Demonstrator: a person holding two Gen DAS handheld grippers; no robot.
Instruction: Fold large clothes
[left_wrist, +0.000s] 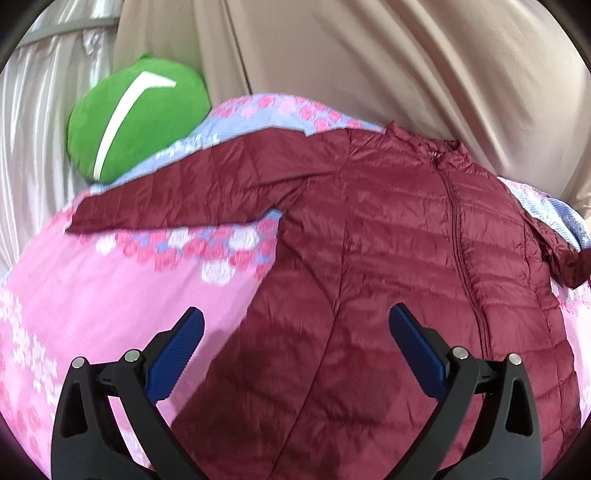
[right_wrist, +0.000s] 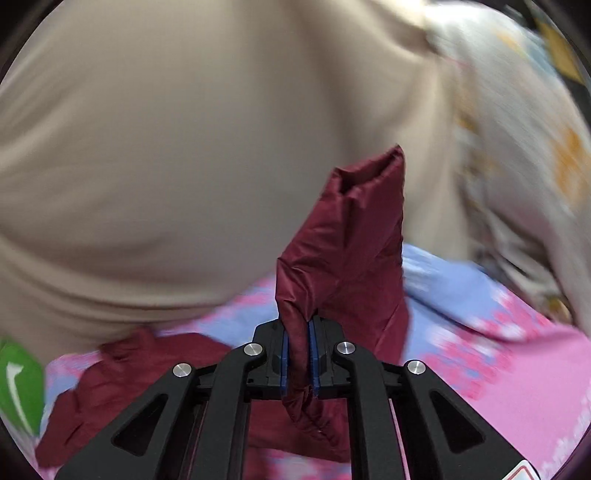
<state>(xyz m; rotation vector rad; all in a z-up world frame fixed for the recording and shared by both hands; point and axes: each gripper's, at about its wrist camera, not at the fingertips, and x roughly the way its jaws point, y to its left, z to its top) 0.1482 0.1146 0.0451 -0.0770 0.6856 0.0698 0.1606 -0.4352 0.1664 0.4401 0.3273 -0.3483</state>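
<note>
Beige curtain (left_wrist: 369, 66), pink floral bedspread (left_wrist: 92, 295), green cushion (left_wrist: 136, 118)

Both wrist views look down, close, sharing jacket (left_wrist: 388, 240).

Jacket (left_wrist: 388, 229) – dark maroon, quilted stitch lines. Bedsheet (left_wrist: 92, 288) – pink with white and darker pink roses, pale blue bands. Cushion (left_wrist: 136, 118) green with a white stripe. Curtain (left_wrist: 369, 55) plain beige; the one at left (left_wrist: 33, 129) shiny silver-white. Claw pads (left_wrist: 177, 354) blue, arms black.
</note>
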